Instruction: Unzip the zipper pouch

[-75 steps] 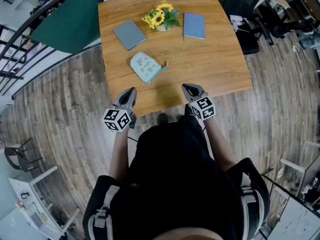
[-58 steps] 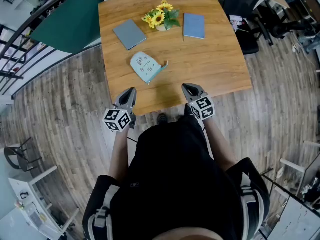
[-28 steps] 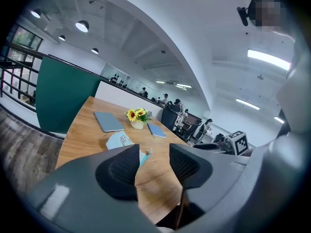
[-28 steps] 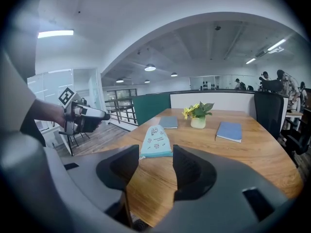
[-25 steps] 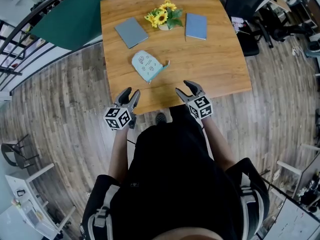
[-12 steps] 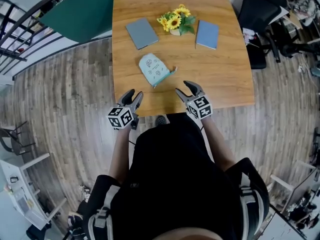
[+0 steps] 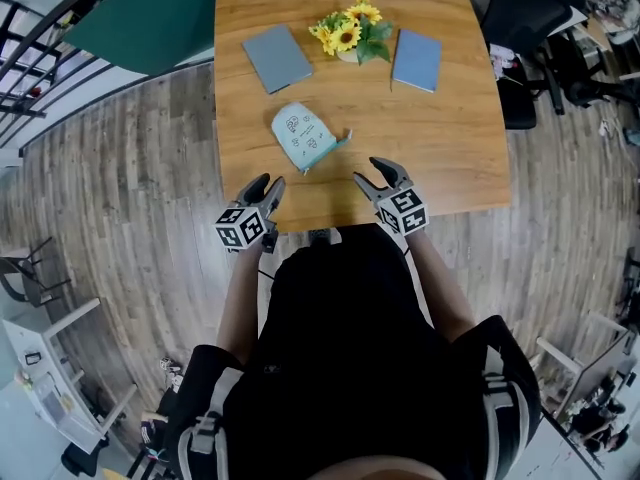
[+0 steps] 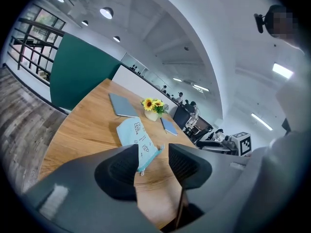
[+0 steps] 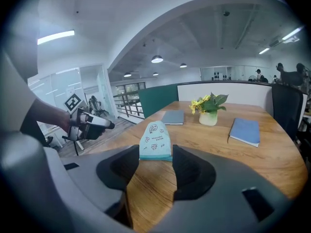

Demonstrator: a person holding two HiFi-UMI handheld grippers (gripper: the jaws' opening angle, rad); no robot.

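Blue pouch (image 7: pixel 303 136) lay ungripped, my left gripper (image 7: pixel 266 187) closing on nothing, my right gripper (image 7: pixel 373 175) spread and empty; I judged: pin cloth first, then draw the zipper (image 7: pixel 327 151).

The table (image 7: pixel 450 118) runs off the top of the head view, and a torso (image 7: pixel 350 368) covers part of its near edge. The pouch (image 7: pixel 303 136) has a zipper pull too small to make out there. In the left gripper view, the left gripper (image 8: pixel 151 154), its jaws closing with nothing between them, hides the pouch's near corner. The pouch's print is too small to read.
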